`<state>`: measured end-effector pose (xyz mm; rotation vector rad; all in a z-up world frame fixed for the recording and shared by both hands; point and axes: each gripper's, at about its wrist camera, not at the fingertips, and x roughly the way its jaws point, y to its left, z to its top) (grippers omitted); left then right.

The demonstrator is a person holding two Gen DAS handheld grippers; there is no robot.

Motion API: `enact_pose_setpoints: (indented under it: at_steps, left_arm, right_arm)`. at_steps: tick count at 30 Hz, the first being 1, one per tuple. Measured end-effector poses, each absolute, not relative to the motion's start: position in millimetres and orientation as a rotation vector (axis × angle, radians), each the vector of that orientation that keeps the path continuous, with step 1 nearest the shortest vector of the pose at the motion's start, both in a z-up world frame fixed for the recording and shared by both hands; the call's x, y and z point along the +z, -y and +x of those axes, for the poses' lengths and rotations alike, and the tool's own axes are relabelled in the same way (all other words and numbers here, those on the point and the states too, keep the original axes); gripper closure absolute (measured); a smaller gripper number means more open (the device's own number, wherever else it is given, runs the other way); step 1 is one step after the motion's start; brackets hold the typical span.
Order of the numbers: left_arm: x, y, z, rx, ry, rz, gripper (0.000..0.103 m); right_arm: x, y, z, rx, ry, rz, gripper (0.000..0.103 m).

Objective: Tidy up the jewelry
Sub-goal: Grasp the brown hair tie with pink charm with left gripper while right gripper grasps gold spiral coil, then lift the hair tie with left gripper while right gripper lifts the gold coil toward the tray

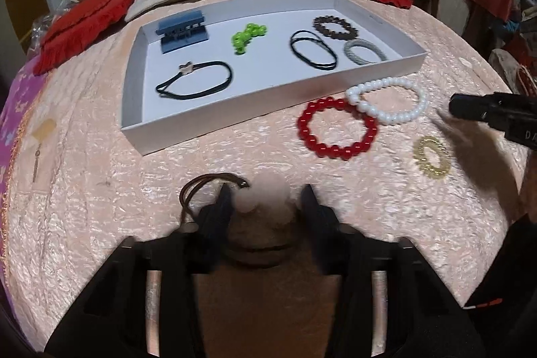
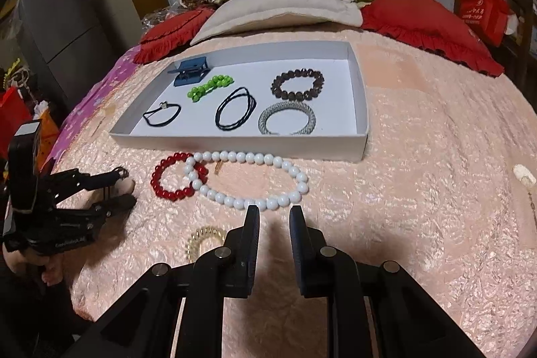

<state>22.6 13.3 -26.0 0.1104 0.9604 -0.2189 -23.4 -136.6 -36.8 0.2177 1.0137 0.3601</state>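
Pompom hair tie (image 1: 258, 202) between left gripper (image 1: 266, 198) fingers (jaws apart)

A crinkled, faintly shining peach cloth bedspread (image 2: 419, 163) is lying under both sets of fingers. Ahead of the right fingers, glossy white round beads of a long necklace (image 2: 248, 183) are catching light, and beside them smooth, glassy red beads of a bracelet (image 2: 174, 180) are gleaming. Beyond them, a matt white cardboard tray (image 2: 235, 143) is looking smooth and papery. The right gripper (image 2: 274, 213) is showing matt black plastic fingers (image 2: 251, 234) with ribbed faces and dull metal pins.
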Motion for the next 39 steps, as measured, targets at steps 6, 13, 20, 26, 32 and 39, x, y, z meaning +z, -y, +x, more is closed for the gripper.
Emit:
enact_pose_setpoints:
  at_steps: [6,13,20,26,32,39]
  left_arm:
    - [-19.1,-8.5,20.2,-0.226,-0.934,0.103,0.066]
    - [-3.2,-15.2,20.7,-0.243,-0.882,0.044,0.066]
    - [0.5,-16.6,21.3,-0.248,-0.874,0.022,0.066]
    - [0.9,-18.9,22.7,-0.234,-0.876,0.009,0.066]
    - [0.5,-19.6,23.9,-0.23,-0.882,0.005,0.066]
    - [7.9,-25.2,24.3,-0.23,-0.863,-0.034,0.066]
  right_arm:
    - [-45.5,112.7,-33.9,0.463,-1.033,0.152,0.086]
    - [-52.2,91.0,-30.6,0.482,-1.05,0.079,0.086]
    - [-51.1,72.5,-40.4,0.477,-1.004,-0.109,0.086]
    - [-51.0,74.3,-40.6,0.476,-1.004,-0.111,0.086]
    - [-50.9,66.6,-42.3,0.472,-0.986,-0.148,0.092]
    - [-32.0,85.4,-40.5,0.448,-0.927,-0.023,0.094]
